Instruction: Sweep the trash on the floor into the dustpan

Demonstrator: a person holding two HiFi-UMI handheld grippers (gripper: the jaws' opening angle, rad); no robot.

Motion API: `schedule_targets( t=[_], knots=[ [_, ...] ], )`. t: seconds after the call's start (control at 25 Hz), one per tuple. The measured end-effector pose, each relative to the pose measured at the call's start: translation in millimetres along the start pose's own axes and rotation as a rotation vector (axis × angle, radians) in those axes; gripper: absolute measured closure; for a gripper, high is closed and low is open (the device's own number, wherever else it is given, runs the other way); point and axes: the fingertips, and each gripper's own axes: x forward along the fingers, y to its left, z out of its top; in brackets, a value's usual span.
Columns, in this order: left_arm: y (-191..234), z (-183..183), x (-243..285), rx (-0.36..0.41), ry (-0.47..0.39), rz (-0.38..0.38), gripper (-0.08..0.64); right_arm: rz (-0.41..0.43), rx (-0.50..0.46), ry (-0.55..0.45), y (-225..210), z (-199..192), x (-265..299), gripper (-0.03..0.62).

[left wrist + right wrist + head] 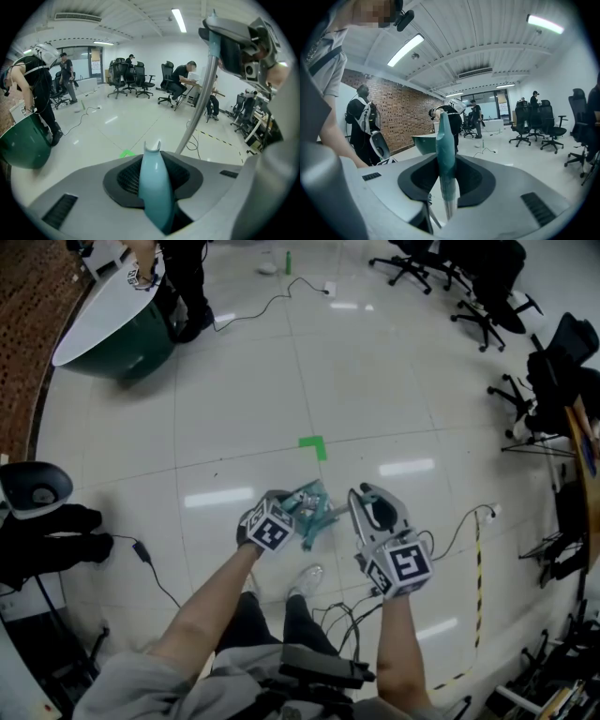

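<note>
A glossy white floor (394, 381) fills the head view, with a green-based round table (112, 343) at upper left and office chairs (478, 306) at upper right. Just below a green tape corner (314, 446), the teal sweeping tools (314, 507) sit between both claws, above the floor. The left gripper (292, 512) pinches a pale teal handle (154, 187). The right gripper (359, 498) pinches the darker teal grip (445, 150) of a metal pole (197, 108)

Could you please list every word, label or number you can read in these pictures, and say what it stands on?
No text can be read.
Left marker cube, right marker cube: square patterns only, no letters.
Sheets on the far glass: too blurred to read.
</note>
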Motion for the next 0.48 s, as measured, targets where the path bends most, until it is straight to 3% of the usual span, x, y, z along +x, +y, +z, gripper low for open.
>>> schedule_targets(
  t=[0.48],
  knots=[
    [-5.6, -0.3, 5.7, -0.022, 0.004, -0.042, 0.445, 0.012, -0.021, -0.011, -0.4, 9.6, 3.8, 0.5]
  ],
)
